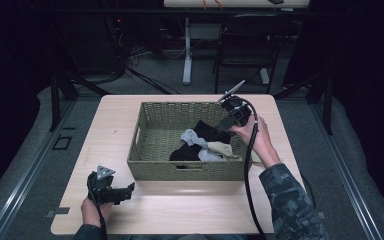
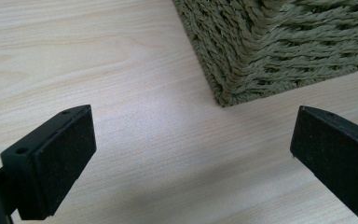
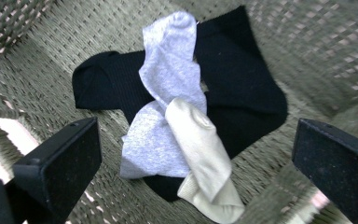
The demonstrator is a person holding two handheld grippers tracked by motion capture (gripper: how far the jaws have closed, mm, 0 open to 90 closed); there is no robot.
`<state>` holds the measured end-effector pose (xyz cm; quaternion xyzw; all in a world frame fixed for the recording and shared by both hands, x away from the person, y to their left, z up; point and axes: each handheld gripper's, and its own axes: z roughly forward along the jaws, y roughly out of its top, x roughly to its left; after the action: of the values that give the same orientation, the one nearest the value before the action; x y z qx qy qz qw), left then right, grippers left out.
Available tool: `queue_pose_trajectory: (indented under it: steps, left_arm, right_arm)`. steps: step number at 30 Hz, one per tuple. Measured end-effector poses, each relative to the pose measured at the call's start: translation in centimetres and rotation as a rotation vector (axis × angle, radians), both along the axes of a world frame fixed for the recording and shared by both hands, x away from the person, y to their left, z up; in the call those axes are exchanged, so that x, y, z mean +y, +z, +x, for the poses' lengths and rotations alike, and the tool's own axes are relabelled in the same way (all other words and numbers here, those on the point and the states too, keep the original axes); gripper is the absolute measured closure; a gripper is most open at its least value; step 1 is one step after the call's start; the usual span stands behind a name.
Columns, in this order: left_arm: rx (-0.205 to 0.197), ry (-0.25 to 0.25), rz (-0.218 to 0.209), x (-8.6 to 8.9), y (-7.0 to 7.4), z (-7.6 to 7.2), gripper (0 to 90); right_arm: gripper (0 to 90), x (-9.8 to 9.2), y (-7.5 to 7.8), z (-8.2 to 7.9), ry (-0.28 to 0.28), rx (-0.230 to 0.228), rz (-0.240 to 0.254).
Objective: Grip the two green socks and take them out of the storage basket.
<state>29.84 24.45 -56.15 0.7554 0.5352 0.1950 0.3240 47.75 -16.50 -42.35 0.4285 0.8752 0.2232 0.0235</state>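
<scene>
A woven olive basket (image 1: 155, 112) stands mid-table and holds a small heap of socks: a black sock (image 3: 242, 88), a grey sock (image 3: 168, 70) across it, and a cream sock (image 3: 200, 149) on top. My right gripper (image 1: 226, 121) hovers over the basket's right side, open, jaws wide apart above the heap with nothing between them. My left gripper (image 1: 126, 192) rests low on the table at the front left, open and empty, pointing at the basket's near corner (image 2: 223, 95).
The light wooden table (image 1: 190, 210) has bare room in front of and left of the basket. A dark chair (image 1: 245, 45) and a white table leg (image 1: 187, 50) stand beyond the far edge. Cables trail from both grippers.
</scene>
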Motion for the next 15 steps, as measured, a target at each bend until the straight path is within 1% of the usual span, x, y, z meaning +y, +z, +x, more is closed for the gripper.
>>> queue_pose_trajectory:
  steps: [1, 2, 4, 5, 6, 7, 8, 9, 10, 11, 12, 13, 14, 15]
  left_arm:
    - [-0.001, 0.000, -0.002, 0.0, 0.0, 0.0, 0.0]
    - [-0.001, 0.000, -0.002, 0.0, 0.0, 0.0, 0.0]
    - [0.000, 0.001, -0.003, 0.0, 0.0, 0.0, 0.0]
    - [-0.001, 0.001, -0.003, 0.0, 0.0, 0.0, 0.0]
    - [-0.001, 0.001, -0.003, 0.0, 0.0, 0.0, 0.0]
    - [-0.001, 0.001, -0.003, 0.0, 0.0, 0.0, 0.0]
    - [0.000, 0.000, -0.002, 0.0, 0.0, 0.0, 0.0]
    - [0.000, 0.000, -0.002, 0.0, 0.0, 0.0, 0.0]
    - [-0.001, 0.000, -0.003, 0.0, 0.0, 0.0, 0.0]
    - [-0.001, 0.001, -0.003, 0.0, 0.0, 0.0, 0.0]
    - [-0.001, 0.001, -0.003, 0.0, 0.0, 0.0, 0.0]
    - [0.001, -0.001, -0.001, 0.1, 0.0, 0.0, 0.0]
    - [-0.001, 0.001, -0.003, 0.0, 0.0, 0.0, 0.0]
    - [0.000, 0.001, -0.003, 0.0, 0.0, 0.0, 0.0]
  right_arm:
    - [1.2, 0.2, -0.5, 0.0, -0.015, 0.001, 0.007]
    - [1.2, 0.3, -0.9, 0.0, -0.015, 0.007, 0.008]
    - [1.3, 0.4, -1.5, 0.1, 0.004, 0.025, -0.011]
    - [1.3, 0.5, -1.9, 0.1, 0.000, 0.028, -0.003]
    - [1.3, 0.5, -1.9, 0.1, 0.000, 0.028, -0.003]
    - [1.4, 0.7, -2.4, 0.1, -0.003, 0.038, -0.011]
    - [1.4, 0.7, -2.8, 0.1, 0.000, 0.038, 0.001]
    - [1.6, 0.8, -3.0, 0.1, -0.003, 0.043, 0.000]
    - [1.6, 0.8, -3.2, 0.2, 0.000, 0.045, -0.010]
    - [1.9, 0.9, -3.4, 0.2, -0.005, 0.049, 0.003]
    - [1.9, 0.9, -3.4, 0.2, -0.005, 0.049, 0.003]
    - [2.1, 0.9, -3.5, 0.2, -0.002, 0.053, -0.013]
    - [2.2, 1.0, -3.8, 0.3, -0.007, 0.057, -0.005]
    - [2.9, 1.0, -4.1, 0.3, -0.007, 0.057, -0.011]
